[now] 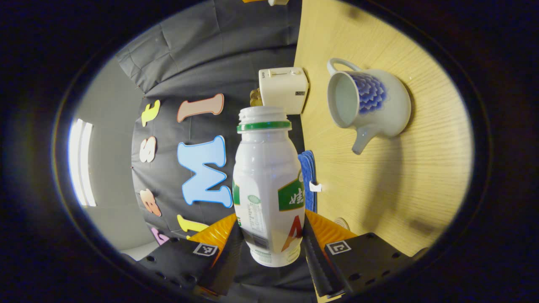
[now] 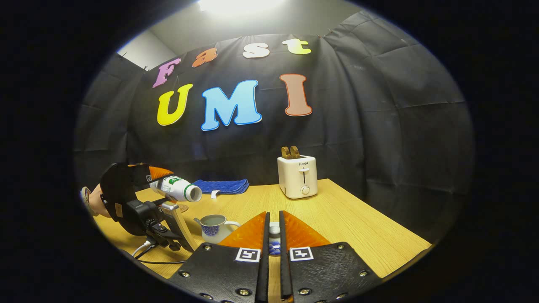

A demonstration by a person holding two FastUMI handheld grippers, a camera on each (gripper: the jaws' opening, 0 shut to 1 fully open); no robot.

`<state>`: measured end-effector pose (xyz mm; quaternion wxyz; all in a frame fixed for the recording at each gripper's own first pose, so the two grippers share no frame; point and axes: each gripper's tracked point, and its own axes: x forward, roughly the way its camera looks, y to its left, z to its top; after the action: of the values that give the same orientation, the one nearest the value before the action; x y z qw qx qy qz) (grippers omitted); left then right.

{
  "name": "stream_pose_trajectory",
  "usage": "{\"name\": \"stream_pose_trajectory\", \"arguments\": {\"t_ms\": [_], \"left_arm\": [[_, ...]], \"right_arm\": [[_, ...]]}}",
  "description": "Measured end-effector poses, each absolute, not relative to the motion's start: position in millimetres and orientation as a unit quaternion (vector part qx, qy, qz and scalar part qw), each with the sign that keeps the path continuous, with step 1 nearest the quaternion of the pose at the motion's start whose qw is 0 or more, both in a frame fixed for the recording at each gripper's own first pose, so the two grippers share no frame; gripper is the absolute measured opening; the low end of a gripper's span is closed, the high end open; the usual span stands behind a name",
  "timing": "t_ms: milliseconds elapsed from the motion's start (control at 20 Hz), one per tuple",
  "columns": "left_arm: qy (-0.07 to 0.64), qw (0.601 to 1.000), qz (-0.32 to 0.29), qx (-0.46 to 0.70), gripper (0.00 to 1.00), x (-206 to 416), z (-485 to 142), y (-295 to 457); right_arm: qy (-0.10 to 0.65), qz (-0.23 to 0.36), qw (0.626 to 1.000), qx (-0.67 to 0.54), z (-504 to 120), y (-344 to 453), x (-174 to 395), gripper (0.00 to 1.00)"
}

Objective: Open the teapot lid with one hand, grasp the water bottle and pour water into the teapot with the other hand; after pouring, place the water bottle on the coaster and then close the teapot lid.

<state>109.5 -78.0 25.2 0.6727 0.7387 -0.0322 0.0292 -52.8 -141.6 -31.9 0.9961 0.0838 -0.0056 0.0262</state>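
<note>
Left gripper (image 1: 269,242) jaws clamp the bottle (image 1: 267,185) tipped sideways, mouth aimed toward the open teapot (image 1: 368,105) on the bench (image 1: 379,189) for pouring, while right gripper (image 2: 273,235) jaws, nearly closed, pinch the lid (image 2: 274,244) clear.

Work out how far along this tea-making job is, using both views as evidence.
Done: the teapot stands open on the table, its lid pinched in the right claw. In hand: the left claw grips the uncapped water bottle, tipped sideways with its mouth near the teapot; no stream is visible. Left: finishing the pour, setting the bottle on the coaster, closing the lid.
</note>
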Motion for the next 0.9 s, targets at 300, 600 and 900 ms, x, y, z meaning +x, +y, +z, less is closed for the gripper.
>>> {"name": "stream_pose_trajectory", "arguments": {"t_ms": [300, 600, 900], "left_arm": [[-0.040, 0.643, 0.032, 0.764, 0.79, 112.9, 29.0, -78.3], [-0.040, 0.625, 0.032, 0.779, 0.79, 115.3, 28.1, -78.9], [-0.043, 0.607, 0.031, 0.793, 0.75, 118.3, 30.6, -81.0]], "right_arm": [[-0.006, 0.025, 0.996, 0.080, -32.9, -146.6, -55.6, 0.11], [-0.007, 0.026, 0.996, 0.081, -34.6, -147.7, -57.0, 0.11], [-0.007, 0.026, 0.996, 0.080, -37.2, -149.5, -58.2, 0.11]]}}
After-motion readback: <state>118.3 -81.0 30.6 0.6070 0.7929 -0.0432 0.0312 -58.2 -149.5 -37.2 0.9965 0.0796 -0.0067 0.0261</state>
